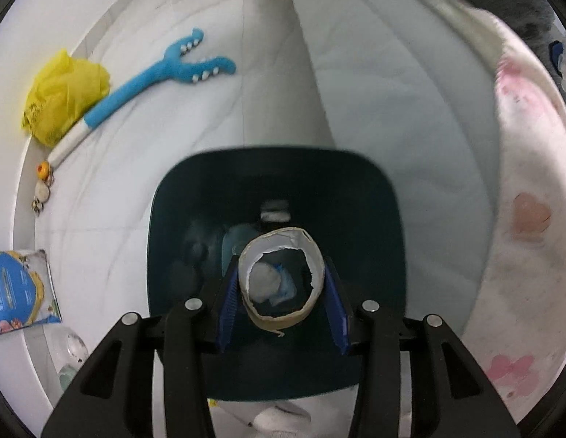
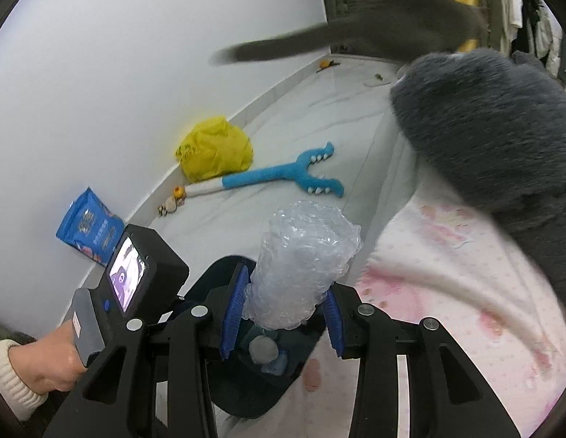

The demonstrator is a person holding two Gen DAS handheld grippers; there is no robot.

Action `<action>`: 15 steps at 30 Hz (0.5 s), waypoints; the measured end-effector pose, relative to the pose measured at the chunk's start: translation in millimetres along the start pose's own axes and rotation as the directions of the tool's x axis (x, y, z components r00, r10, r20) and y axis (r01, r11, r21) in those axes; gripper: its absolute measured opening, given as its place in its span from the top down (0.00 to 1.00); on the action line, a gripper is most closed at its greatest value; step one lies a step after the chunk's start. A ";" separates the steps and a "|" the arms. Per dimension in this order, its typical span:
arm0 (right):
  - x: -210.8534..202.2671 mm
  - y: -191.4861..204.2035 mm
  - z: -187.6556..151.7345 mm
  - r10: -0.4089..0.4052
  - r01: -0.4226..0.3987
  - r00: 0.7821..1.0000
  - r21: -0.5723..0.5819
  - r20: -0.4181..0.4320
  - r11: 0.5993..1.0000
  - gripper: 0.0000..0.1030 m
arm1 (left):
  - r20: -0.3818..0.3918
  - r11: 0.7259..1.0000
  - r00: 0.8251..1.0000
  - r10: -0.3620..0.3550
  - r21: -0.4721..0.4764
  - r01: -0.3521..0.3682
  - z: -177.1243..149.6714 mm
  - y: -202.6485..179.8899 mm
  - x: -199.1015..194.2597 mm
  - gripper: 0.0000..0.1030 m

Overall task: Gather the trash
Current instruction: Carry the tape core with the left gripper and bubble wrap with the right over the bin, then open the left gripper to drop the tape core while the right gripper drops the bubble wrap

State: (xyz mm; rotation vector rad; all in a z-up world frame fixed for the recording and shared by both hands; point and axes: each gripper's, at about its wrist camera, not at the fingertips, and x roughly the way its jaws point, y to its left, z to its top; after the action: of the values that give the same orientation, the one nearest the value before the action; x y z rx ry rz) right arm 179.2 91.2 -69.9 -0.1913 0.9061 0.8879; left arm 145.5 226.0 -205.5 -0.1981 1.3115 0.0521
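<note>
Fingers of left gripper [image 1: 281, 292] clamp cardboard roll [image 1: 281, 278] above bin [image 1: 388, 219]; right gripper [image 2: 281, 314] squeezes bubble wrap [image 2: 304, 255]; cat [image 2: 494, 120] nearby.

A lived-in home with a pet. A grey cat [image 2: 483, 116] is crossing a pink-patterned blanket [image 2: 447, 273], and a blue plush toy [image 2: 279, 175] is lying on the pale tiled floor [image 2: 319, 116] beside a yellow plastic bag [image 2: 213, 149]. A blue pouch [image 2: 89, 233] is leaning against the white wall [image 2: 118, 73]; clothes [image 2: 516, 3] are hanging in the background.
</note>
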 end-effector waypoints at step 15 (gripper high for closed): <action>58.6 31.1 -1.6 0.005 -0.006 0.990 -0.008 -0.144 1.000 0.61 | 0.036 0.998 0.999 -0.030 -0.045 0.032 -13.0 38.2 -14.2 0.32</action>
State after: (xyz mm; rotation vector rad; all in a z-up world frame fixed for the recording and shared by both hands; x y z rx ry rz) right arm 172.8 144.8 -108.5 -0.2624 1.0375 0.8916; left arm 123.7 262.3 -199.3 -0.2557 1.2729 0.0591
